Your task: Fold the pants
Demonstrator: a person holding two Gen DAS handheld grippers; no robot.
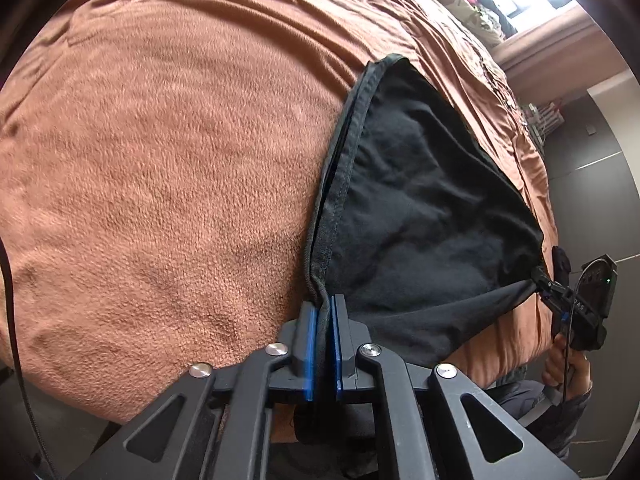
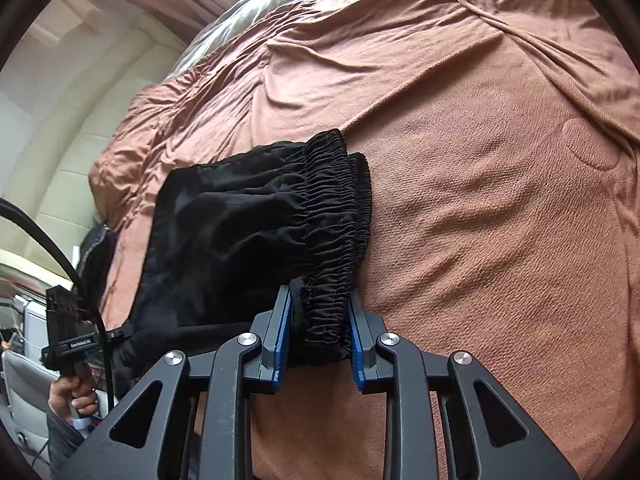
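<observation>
The black pants (image 1: 420, 200) lie folded near the edge of the bed, on a brown blanket (image 1: 160, 160), with the gathered waistband (image 2: 340, 216) at one end and the hems at the other. The left gripper (image 1: 325, 320) has its jaws clamped on a hem corner of the pants, low over the blanket. The right gripper (image 2: 320, 332) has its jaws closed around the bunched waistband (the elastic fills the gap between them). Each gripper appears at the side of the other's view, held by its handle in a hand (image 2: 74, 394). A wide stretch of wrinkled blanket lies open beyond the pants; the bed's edge is just behind both grippers.
</observation>
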